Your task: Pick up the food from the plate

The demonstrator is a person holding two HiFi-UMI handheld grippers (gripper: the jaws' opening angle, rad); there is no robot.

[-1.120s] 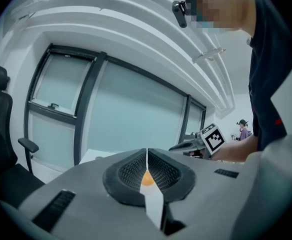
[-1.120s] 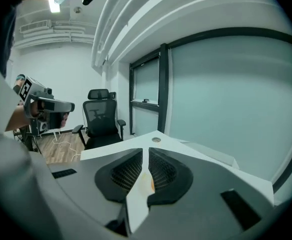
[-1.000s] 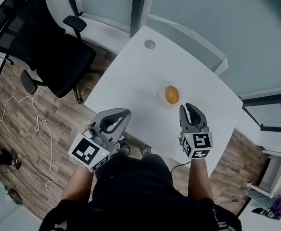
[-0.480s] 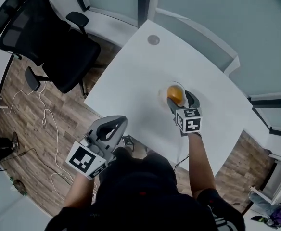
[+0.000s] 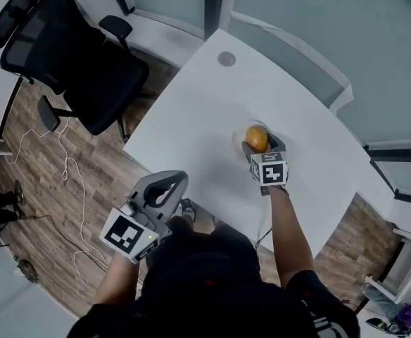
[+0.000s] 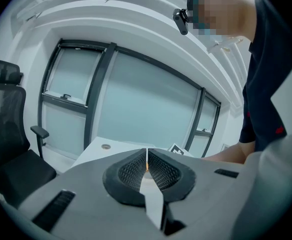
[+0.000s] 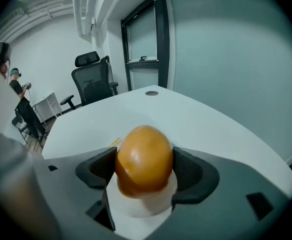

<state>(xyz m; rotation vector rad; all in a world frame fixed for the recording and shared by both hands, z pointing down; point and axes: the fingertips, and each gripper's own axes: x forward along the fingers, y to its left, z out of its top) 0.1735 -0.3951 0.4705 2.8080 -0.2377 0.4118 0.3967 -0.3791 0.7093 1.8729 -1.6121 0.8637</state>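
Now the right gripper (image 5: 261, 146), jaws just opened wide, straddles the orange food (image 5: 256, 138) on its plate (image 7: 142, 209) at two o'clock, not yet squeezing, poised to close; the left gripper (image 5: 169, 183) idles pressed together at seven o'clock.

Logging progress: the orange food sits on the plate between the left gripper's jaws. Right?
Wrong gripper. The orange food sits on the plate between the jaws of the right gripper, which have just been opening; the right gripper view shows it.
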